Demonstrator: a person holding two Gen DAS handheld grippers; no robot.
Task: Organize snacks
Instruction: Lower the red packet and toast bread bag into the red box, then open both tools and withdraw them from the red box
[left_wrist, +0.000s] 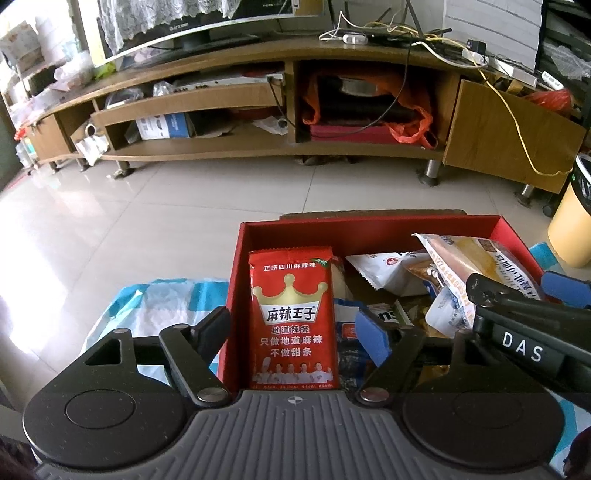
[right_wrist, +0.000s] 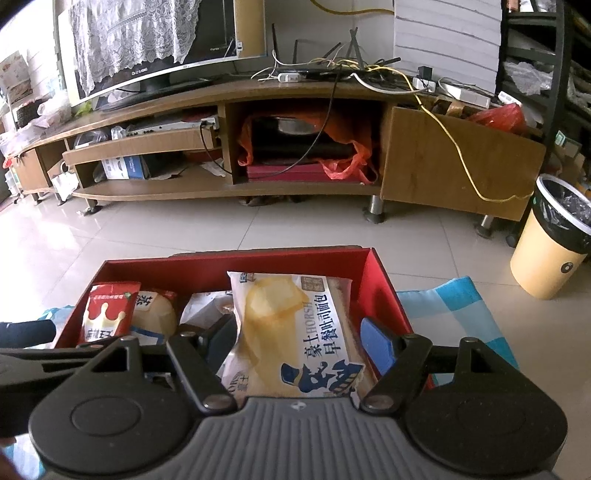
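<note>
An open red box (left_wrist: 369, 223) holds several snacks. A red spicy-strip packet with a gold crown (left_wrist: 293, 317) stands upright against the box's left wall. My left gripper (left_wrist: 293, 332) is open around it: the blue pad sits clear of its right edge and the black finger is by the box wall. On the right side of the box my right gripper (right_wrist: 297, 347) is shut on a bread packet (right_wrist: 295, 332) printed with blue letters, which tilts up over the other snacks. From the left wrist this bread packet (left_wrist: 476, 258) shows with the right gripper (left_wrist: 522, 288) on it.
White and brown packets (left_wrist: 384, 269) and a round bun (right_wrist: 155, 314) lie in the box. A blue-and-white checked cloth (right_wrist: 454, 306) lies under it. Tiled floor stretches to a long wooden TV cabinet (left_wrist: 258, 147). A yellow bin with a black liner (right_wrist: 546, 258) stands on the right.
</note>
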